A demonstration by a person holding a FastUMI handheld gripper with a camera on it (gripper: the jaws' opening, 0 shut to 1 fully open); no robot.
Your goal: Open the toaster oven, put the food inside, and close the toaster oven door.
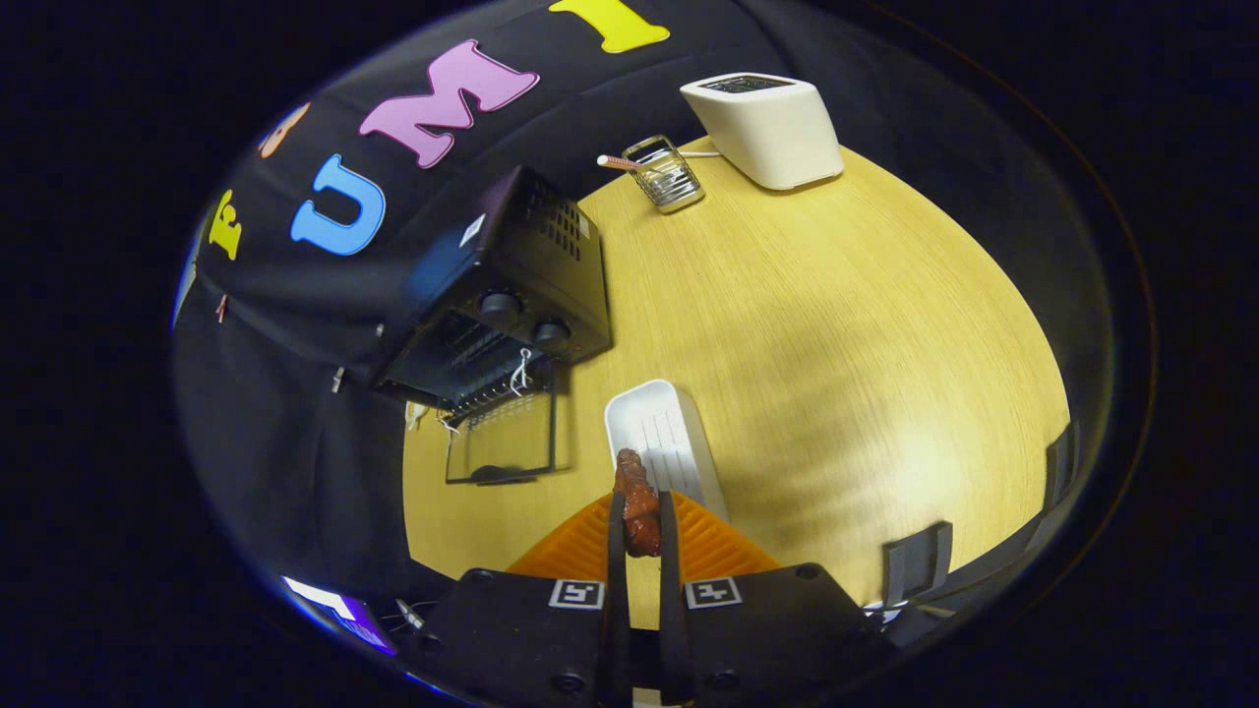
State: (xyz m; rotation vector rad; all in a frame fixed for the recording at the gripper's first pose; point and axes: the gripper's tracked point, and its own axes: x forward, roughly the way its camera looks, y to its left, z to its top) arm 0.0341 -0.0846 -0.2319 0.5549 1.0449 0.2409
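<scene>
Toaster oven open, food in the gripper

Toaster oven (497,300) standing on the far left part of the wooden surface (836,324), against the booth's wall, black, with two round knobs on its front panel. Door (502,442) already swung down flat toward the near side, glass pane framed in dark metal, wire rack visible inside the cavity. White string tied around the door's handle area.

Food (637,506), a reddish-brown glazed piece, clamped between both fingers of the gripper (639,526), held above the near end of a white tray (661,442) lying just right of the open door. Fingers close together, pressing the piece from both sides. Hard to tell whether the piece has lifted clear of the tray or not.

Judged step: opening done, food gripped, carry to the oven in hand. Next move likely calls for a lift, a swing left and far over the lowered door, then a push into the cavity onto the rack before releasing. Care needed to clear the door's edge and to keep the piece from slipping, glazed surface looking slick. Door closing left for after.

Elsewhere: white pop-up toaster (767,128) at the far right, small wire basket (667,175) with a pale stick beside it, between the two appliances.

Writing: small white label on the oven's side, too small to read. Square black-and-white marker tags on the gripper body, no legible text. No brand discernible anywhere.
</scene>
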